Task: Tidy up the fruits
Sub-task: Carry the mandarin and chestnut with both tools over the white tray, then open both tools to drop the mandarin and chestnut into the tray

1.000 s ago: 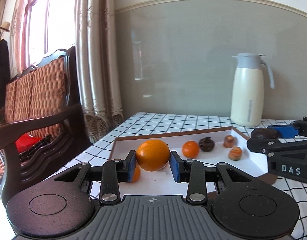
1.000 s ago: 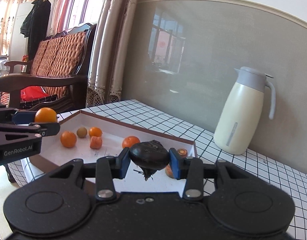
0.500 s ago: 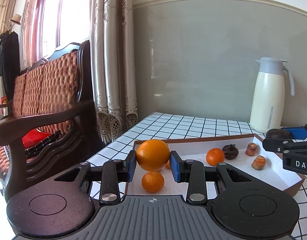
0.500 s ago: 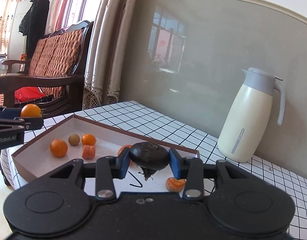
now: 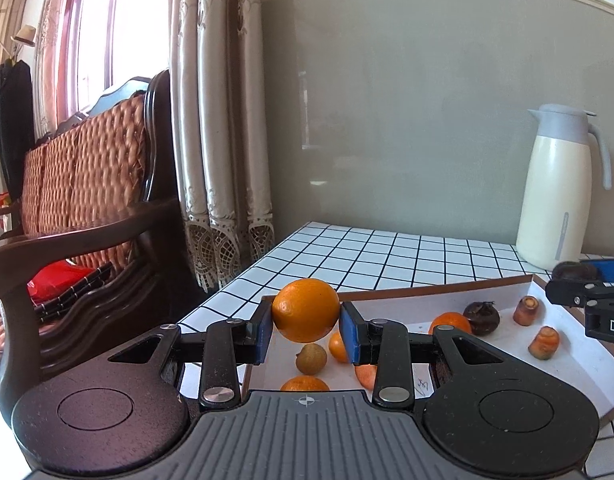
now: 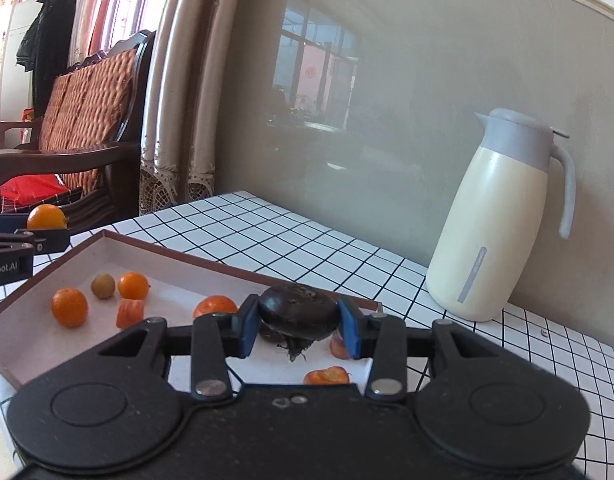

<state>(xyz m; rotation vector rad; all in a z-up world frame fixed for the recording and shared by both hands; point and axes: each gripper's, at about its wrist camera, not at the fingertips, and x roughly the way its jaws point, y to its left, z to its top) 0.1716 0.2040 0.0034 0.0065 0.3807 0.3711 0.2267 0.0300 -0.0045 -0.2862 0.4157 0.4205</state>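
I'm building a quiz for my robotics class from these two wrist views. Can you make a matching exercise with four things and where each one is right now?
Things:
1. large round orange
2. dark brown-black round fruit with a stem tuft
3. cream thermos jug with a grey lid
4. small tan-green round fruit

Places:
A. standing on the black-and-white grid tablecloth, outside the tray
B. clamped in the left gripper
C. lying on the floor of the brown-rimmed white tray
D. clamped in the right gripper

Pairs: 1-B, 2-D, 3-A, 4-C
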